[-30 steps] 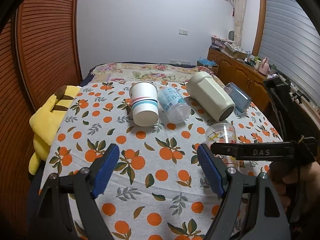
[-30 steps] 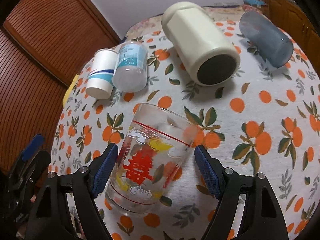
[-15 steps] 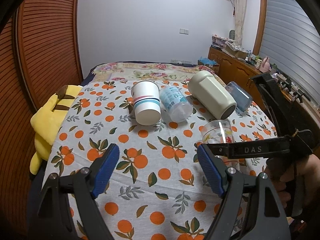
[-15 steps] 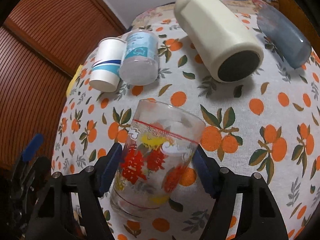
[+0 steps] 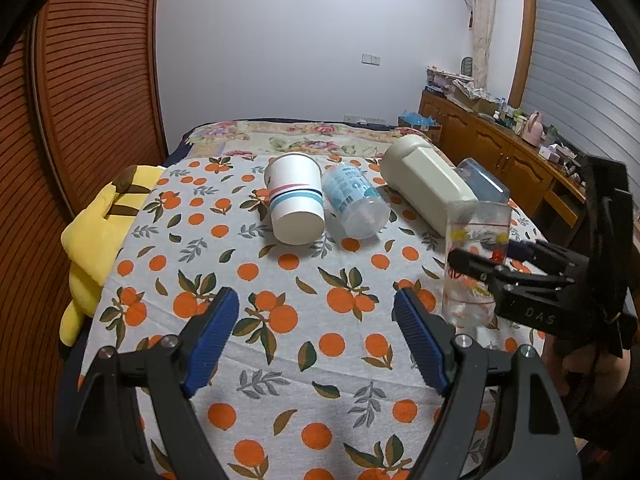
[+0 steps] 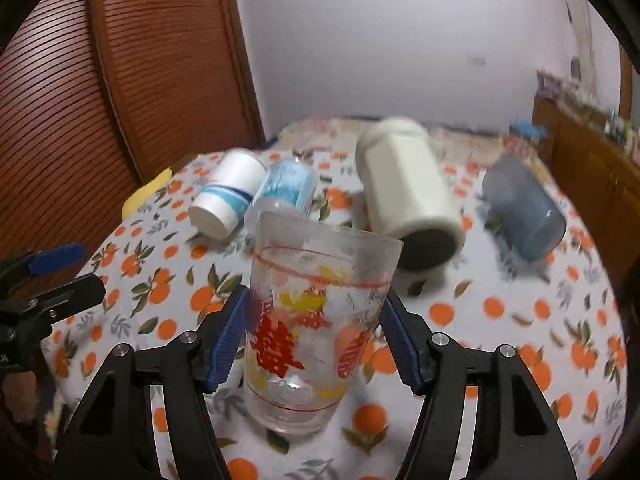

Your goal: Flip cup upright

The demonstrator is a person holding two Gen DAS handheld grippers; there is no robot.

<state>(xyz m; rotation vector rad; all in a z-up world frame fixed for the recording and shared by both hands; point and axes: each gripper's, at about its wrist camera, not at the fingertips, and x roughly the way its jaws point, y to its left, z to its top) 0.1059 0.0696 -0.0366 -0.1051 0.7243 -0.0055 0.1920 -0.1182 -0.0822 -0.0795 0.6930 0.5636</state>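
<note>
A clear glass cup (image 6: 308, 328) printed with red and yellow designs stands nearly upright, mouth up, between the blue pads of my right gripper (image 6: 314, 334), which is shut on its sides. In the left wrist view the same glass (image 5: 474, 264) is at the right with the right gripper (image 5: 486, 258) around it, its base at or just above the cloth. My left gripper (image 5: 316, 338) is open and empty over the near middle of the table.
Lying on the orange-print tablecloth (image 5: 288, 280) at the back are a white striped paper cup (image 5: 294, 204), a clear blue-labelled bottle (image 5: 354, 204), a cream canister (image 5: 430, 188) and a blue tumbler (image 5: 482, 184). A yellow plush (image 5: 104, 236) hangs at the left edge.
My right gripper closed on the glass, which lay tilted on the cloth, and swung it up to nearly vertical. My left gripper stayed open and hardly moved.
</note>
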